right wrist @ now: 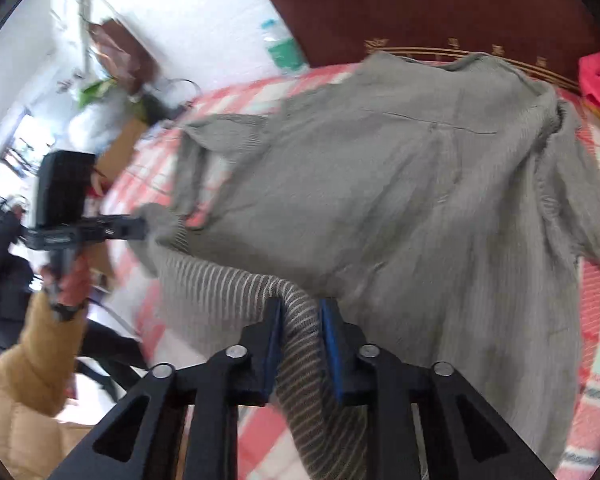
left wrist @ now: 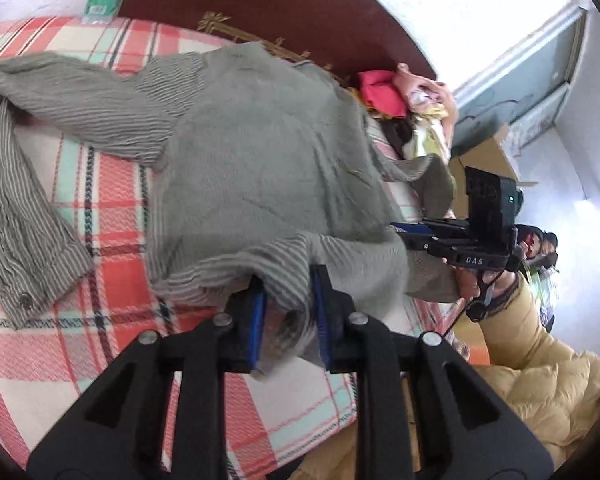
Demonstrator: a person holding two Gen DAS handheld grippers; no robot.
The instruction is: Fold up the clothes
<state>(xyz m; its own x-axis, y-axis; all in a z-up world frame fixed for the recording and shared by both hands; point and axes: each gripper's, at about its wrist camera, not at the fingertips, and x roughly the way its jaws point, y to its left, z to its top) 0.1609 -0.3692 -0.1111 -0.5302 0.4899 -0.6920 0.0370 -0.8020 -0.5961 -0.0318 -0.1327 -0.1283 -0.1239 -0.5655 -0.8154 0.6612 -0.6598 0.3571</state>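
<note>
Each gripper pinches the grey striped shirt's (left wrist: pixel 268 168) hem — left gripper (left wrist: pixel 290 312) and right gripper (right wrist: pixel 300 332) clamping bunched cloth — apparently to carry it over the body ahead on the plaid bed (left wrist: pixel 112 216).

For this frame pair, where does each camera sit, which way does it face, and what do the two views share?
Left wrist: sits on the left gripper, looking down across the plaid bed cover toward the headboard; shows its own fingers on the grey shirt, plus the right gripper and tan sleeve.
Right wrist: sits on the right gripper, facing the same headboard; the left gripper shows at left.
Shared: shirt, bed cover, headboard, each other's gripper.
</note>
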